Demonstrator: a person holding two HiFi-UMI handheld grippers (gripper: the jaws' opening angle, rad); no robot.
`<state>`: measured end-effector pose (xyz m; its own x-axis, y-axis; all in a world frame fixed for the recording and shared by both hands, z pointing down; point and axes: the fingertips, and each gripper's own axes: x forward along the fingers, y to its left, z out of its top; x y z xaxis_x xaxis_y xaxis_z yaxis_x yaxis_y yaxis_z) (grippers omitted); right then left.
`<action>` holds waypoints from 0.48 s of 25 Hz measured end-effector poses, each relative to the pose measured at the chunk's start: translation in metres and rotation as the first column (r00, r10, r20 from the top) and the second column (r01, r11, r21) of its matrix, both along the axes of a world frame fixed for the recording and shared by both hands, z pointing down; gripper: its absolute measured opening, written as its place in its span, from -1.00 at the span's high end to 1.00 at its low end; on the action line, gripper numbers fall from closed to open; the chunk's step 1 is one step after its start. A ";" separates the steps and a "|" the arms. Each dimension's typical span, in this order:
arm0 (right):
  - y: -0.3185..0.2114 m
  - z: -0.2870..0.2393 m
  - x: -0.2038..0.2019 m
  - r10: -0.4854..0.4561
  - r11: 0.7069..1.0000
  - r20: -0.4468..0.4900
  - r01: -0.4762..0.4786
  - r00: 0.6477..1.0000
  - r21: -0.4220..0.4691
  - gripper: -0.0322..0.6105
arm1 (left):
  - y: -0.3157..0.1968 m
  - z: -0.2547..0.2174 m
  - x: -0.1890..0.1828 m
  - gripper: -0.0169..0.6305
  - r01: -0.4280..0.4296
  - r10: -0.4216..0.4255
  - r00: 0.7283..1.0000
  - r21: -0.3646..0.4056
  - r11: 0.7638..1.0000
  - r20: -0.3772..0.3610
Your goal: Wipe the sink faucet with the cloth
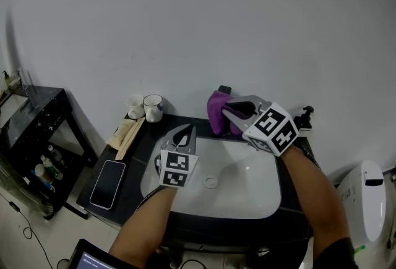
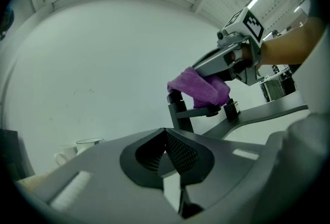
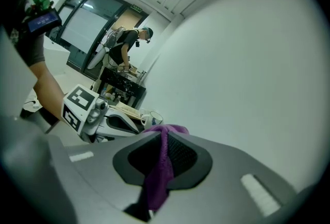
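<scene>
Left gripper [image 1: 187, 128]: pale grey moulded shell; 2 curved jaws taper to a tip ahead of its marker cube.
Right gripper [image 1: 228, 107]: same grey shell, 2 jaws ahead of its marker cube.
Left marker cube [image 1: 176, 169]: white faces, black square code patterns.
Right marker cube [image 1: 274, 128]: same white faces and black codes.
Jaw pads [image 2: 180, 153]: dark, fine mesh texture, set in a black teardrop recess.
Shell insets [image 2: 69, 192]: 2 pale rectangles flanking the recess.
Sleeve [image 1: 337, 254]: dark, short, well behind the right marker cube; bare forearm between.

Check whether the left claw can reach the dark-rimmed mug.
Probably yes: the left claw hovers over the sink, the mug stands just beyond, nothing between. Its shut jaws need opening.
</scene>
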<state>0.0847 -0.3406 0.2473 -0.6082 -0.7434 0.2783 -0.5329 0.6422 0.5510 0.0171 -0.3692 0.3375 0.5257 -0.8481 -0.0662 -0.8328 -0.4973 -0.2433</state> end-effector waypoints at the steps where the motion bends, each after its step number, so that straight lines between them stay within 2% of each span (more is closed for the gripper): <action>1: 0.008 0.000 -0.001 -0.013 1.000 -0.002 0.013 1.000 0.005 0.78 | -0.001 0.001 0.000 0.90 0.002 -0.002 1.000 -0.003 1.000 0.005; 8: 0.061 -0.005 -0.007 -0.096 0.995 -0.021 0.096 0.995 0.035 0.78 | -0.001 0.000 -0.015 0.90 0.045 -0.045 0.999 -0.016 0.999 -0.016; 12: 0.047 -0.001 0.004 -0.034 0.998 -0.064 0.038 0.997 0.053 0.78 | 0.001 -0.002 -0.020 0.90 0.056 -0.057 0.998 -0.016 0.998 -0.029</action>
